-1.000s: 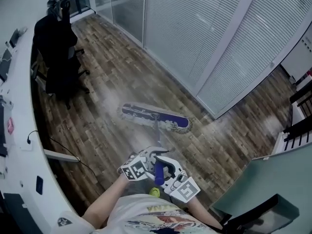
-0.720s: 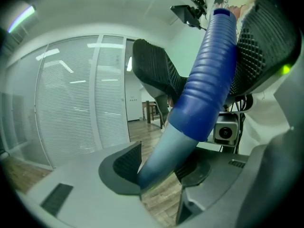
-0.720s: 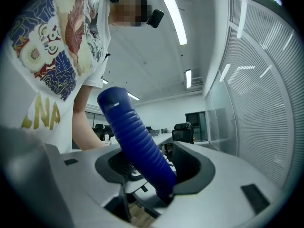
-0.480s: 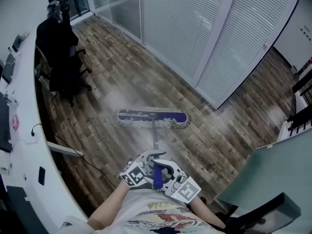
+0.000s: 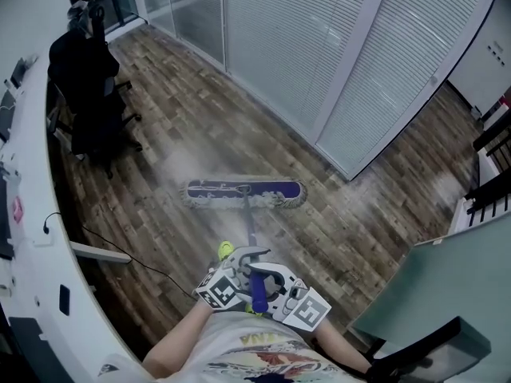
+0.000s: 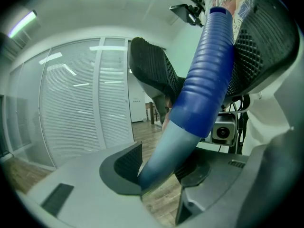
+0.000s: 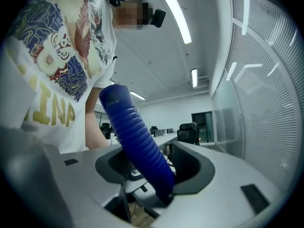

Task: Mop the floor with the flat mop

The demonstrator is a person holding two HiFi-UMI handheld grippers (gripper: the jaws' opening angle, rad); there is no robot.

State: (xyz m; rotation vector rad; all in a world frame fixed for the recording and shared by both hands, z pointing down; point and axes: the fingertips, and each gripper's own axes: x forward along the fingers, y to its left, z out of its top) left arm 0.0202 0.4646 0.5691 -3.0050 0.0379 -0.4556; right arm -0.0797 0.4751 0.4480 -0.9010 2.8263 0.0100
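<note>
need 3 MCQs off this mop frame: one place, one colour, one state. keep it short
1. Where is the mop head?
A) flat on the wood floor
B) raised in the air
C) out of view

2. What colour is the ribbed grip on the mop handle?
A) red
B) green
C) blue

3. What are the left tongs and right tongs doing?
A) both open and empty
B) both shut on the mop handle
C) only the left holds it

Answers: 1 A, the head view shows it lying flat on the planks. 2 C, both gripper views show a blue ribbed sleeve. 3 B, each gripper view shows the handle clamped between its jaws.
</note>
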